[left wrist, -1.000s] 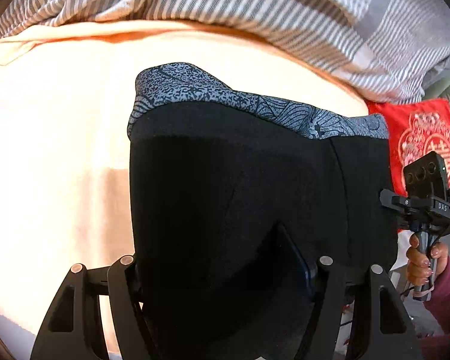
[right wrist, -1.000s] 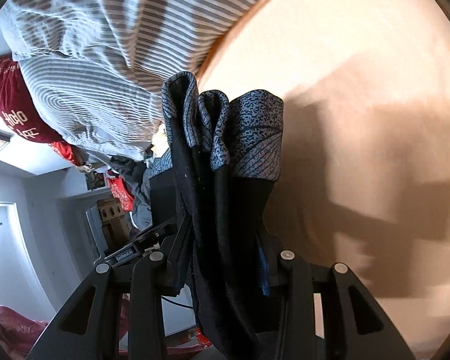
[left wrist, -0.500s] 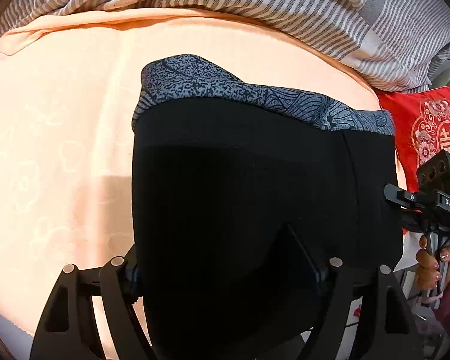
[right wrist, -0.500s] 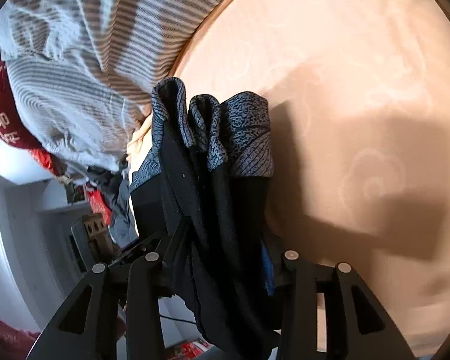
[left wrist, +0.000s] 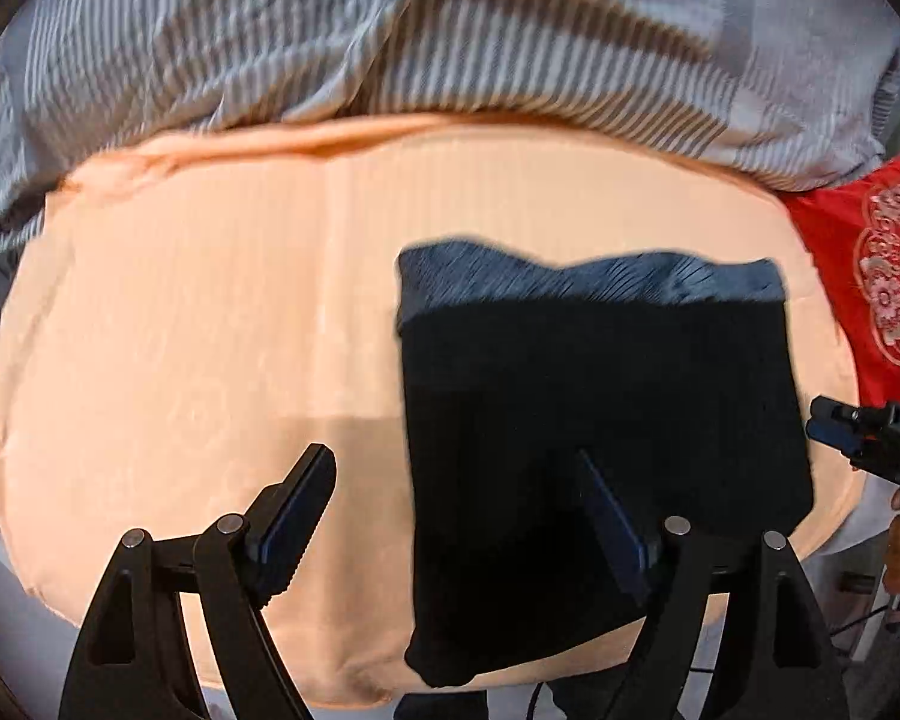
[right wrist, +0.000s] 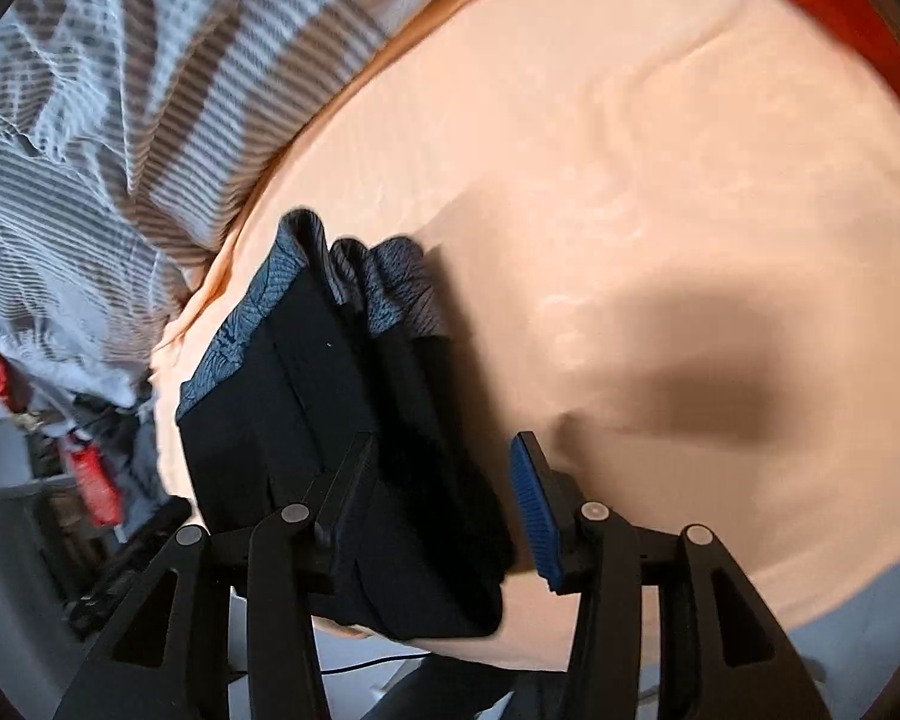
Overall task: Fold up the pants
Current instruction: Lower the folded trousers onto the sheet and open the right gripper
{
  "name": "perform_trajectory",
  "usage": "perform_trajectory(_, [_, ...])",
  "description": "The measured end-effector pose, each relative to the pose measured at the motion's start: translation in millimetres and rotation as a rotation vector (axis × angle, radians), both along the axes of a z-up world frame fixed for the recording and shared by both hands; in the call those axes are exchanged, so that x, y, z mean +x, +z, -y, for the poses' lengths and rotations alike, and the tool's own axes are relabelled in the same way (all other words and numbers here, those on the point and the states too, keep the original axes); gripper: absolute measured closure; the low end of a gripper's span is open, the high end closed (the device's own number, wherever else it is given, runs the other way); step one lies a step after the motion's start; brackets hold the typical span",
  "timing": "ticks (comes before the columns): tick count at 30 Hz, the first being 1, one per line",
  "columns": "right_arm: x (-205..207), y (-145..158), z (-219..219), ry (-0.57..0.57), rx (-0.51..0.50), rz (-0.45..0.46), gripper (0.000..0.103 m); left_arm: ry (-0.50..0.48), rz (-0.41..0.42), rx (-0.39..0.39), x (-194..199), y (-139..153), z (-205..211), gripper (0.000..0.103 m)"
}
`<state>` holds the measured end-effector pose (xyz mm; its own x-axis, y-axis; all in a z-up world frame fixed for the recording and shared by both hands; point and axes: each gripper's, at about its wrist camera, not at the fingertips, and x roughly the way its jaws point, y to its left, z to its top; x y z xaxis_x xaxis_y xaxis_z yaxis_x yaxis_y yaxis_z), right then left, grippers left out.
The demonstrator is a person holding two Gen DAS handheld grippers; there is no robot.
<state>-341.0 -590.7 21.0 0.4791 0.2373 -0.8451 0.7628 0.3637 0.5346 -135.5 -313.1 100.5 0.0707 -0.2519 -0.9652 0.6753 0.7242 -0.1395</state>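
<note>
Left wrist view shows the left gripper [left wrist: 459, 495] with its jaws spread wide and nothing held between them: the left finger hangs over bare peach sheet [left wrist: 198, 330], while the right finger sits in front of the black cloth of the pants [left wrist: 600, 432], though whether it touches them cannot be told. The pants lie folded into a compact dark block on the sheet, with a grey-blue patterned waistband along the far edge, and their near edge reaches the front edge of the bed. Beyond them a grey-and-white striped duvet [left wrist: 390, 42] is bunched along the far side of the sheet, and a red cushion with a pale ornament [left wrist: 870, 264] sits at the far right. At the right edge, the right gripper's body [left wrist: 870, 438] shows beside the pants, with a hand below it. Right wrist view shows the right gripper [right wrist: 444, 474] also wide open and gripping nothing; its left finger overlaps the folded pants [right wrist: 306, 420], and its blue-padded right finger [right wrist: 534, 516] stands over the sheet [right wrist: 630, 180] just beside them. From this side the stacked layers of the waistband show as several folds. The striped duvet [right wrist: 120, 90] fills the upper left, and the frame is blurred.
</note>
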Motion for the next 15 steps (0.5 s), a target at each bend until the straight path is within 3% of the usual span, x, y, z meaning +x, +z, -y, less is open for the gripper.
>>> perform_trajectory(3, [0, 18, -6, 0.010, -0.078, -0.038, 0.069, -0.023, 0.007, -0.014, -4, 5, 23, 0.021])
perform_trajectory(8, [22, 38, -19, 0.078, -0.162, -0.028, 0.069, -0.030, -0.015, -0.054, -20, 5, 57, 0.021])
perform_trajectory(11, [43, 41, -32, 0.158, -0.194, -0.032, 0.069, -0.047, 0.025, 0.023, -28, -12, 63, 0.021])
perform_trajectory(15, [59, 32, -40, 0.218, -0.208, -0.064, 0.069, -0.019, -0.015, 0.077, -25, -35, 52, 0.021])
